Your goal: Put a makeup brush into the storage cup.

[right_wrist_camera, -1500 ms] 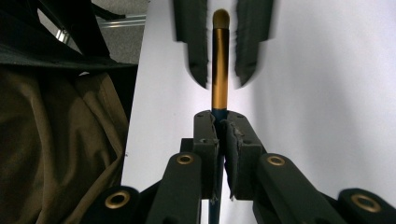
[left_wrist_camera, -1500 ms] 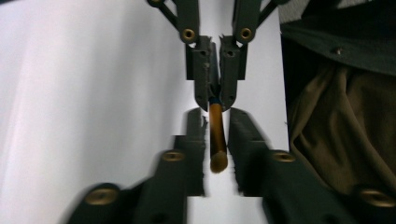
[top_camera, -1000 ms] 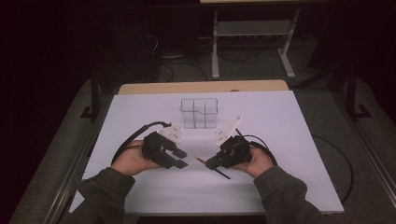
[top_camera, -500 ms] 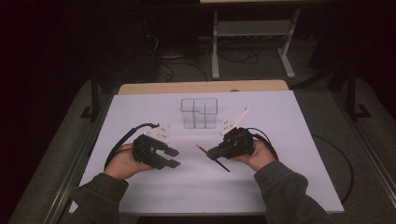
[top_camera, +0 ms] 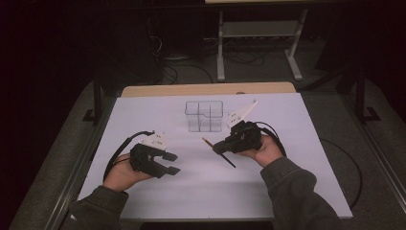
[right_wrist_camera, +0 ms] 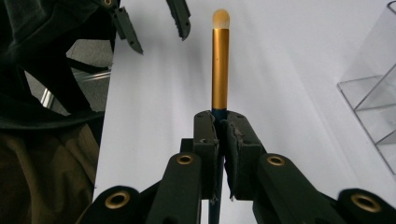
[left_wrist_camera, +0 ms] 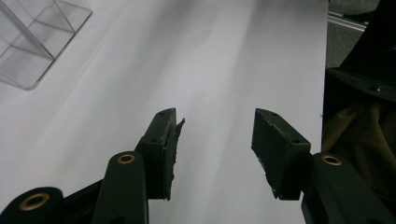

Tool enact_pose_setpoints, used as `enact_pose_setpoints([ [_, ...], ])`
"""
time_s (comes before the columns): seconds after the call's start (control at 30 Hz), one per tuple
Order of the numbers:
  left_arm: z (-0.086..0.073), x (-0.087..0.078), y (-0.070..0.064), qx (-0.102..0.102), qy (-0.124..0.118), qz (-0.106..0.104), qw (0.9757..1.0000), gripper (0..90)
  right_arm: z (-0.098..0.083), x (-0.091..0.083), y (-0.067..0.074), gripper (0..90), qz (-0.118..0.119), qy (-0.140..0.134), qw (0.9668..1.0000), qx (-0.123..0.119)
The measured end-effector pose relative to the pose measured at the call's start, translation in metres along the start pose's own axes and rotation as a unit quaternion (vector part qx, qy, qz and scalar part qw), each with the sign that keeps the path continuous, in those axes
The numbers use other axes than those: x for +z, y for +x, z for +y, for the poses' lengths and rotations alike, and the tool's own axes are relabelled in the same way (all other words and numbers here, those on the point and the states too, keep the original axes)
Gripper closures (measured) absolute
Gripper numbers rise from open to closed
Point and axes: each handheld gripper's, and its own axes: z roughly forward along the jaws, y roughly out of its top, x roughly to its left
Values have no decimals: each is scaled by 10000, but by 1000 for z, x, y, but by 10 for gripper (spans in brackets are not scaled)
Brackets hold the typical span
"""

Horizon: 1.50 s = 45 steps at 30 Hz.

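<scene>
White worktop (top_camera: 287, 191), high view: clear organizer (top_camera: 204, 115) near far edge; right hand-held gripper (top_camera: 220, 147) clamps brush (top_camera: 218, 152) mid-worktop. Left hand-held gripper (left_wrist_camera: 215, 140), own view: jaws just opening, nothing between. Right gripper view: pads pinch brush handle.

clear compartmented box (top_camera: 204, 115) on the white table sheet (top_camera: 287, 182), metal stand (top_camera: 258, 33) behind
</scene>
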Motion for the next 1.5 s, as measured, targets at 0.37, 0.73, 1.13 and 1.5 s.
enact_pose_setpoints([
  [0.37, -18, 0, 0, -227, -315, 172, 9991, 465, 6, -2, -9, 828, -47, -89, 9999, 112],
  [0.73, -31, 1, 0, -269, -312, 296, 9987, 434, 12, -6, -16, 828, -125, -214, 9996, 143],
  [1.13, -40, -2, 1, -388, -455, 393, 9974, 398, 26, -6, -26, 828, -196, -342, 9991, 124],
  [1.5, -44, -3, 3, -476, -505, 426, 9967, 369, 39, -4, -35, 828, -267, -421, 9987, 111],
])
